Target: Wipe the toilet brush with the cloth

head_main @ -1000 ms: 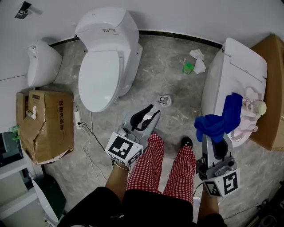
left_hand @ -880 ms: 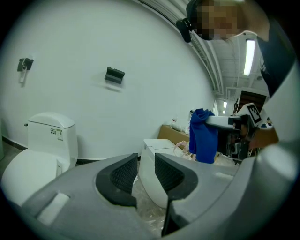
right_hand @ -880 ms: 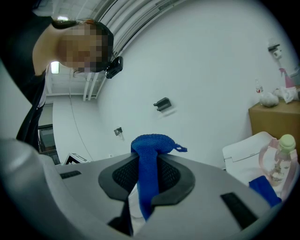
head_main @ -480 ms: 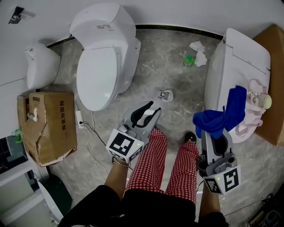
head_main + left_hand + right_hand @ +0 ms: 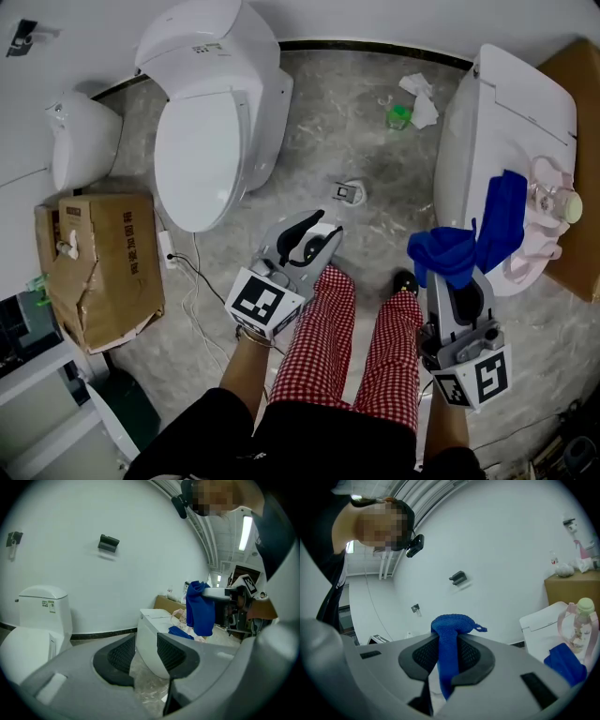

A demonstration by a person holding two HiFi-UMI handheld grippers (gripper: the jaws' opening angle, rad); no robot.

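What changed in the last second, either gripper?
The left gripper has just been opening its jaws, and nothing is between them. Nothing was taken hold of or let go. The right gripper stays shut on the blue cloth, and both grippers keep roughly their places in the head view.

a toilet room or fixture store is being shown: a white toilet (image 5: 211,122), a second toilet (image 5: 487,141) and a small white fixture (image 5: 80,141) are being kept on a grey marbled floor (image 5: 356,122), a torn cardboard box (image 5: 103,262) beside them.
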